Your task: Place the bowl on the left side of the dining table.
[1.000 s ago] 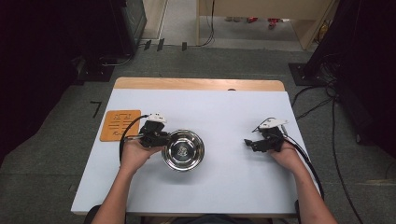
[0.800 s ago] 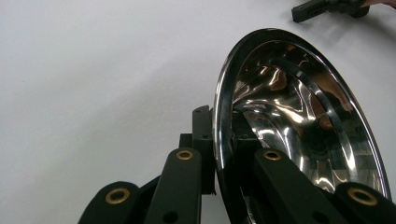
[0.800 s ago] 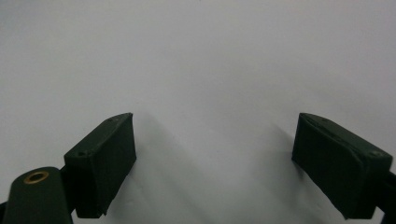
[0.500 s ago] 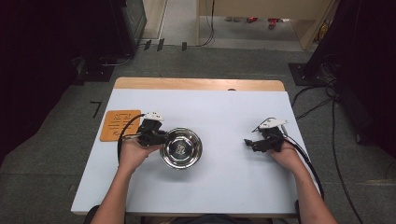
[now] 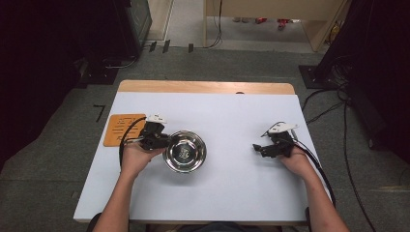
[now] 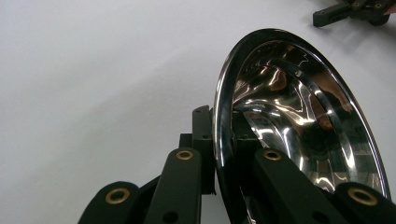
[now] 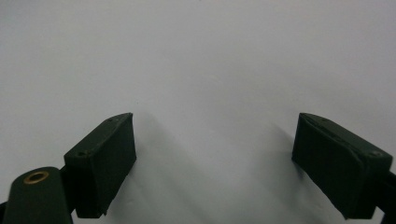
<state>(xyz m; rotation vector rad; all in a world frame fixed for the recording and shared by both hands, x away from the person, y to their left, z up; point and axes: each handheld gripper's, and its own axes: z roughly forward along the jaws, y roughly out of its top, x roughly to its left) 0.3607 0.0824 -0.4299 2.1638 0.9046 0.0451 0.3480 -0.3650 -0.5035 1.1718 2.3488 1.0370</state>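
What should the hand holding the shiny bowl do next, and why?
Probably lift the steel bowl a little off the white table. The left gripper is shut on the bowl's rim, one jaw inside and one outside, so the hold looks ready. The right gripper is open over bare table, well apart, so it is not in the way.

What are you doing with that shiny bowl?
A person sits at a white table with tongs in each hand. The left tongs are shut on the rim of the shiny metal bowl, one jaw inside the rim and one outside. The right tongs are open with nothing in them, resting apart from the bowl. An orange mat lies at the table's left edge.
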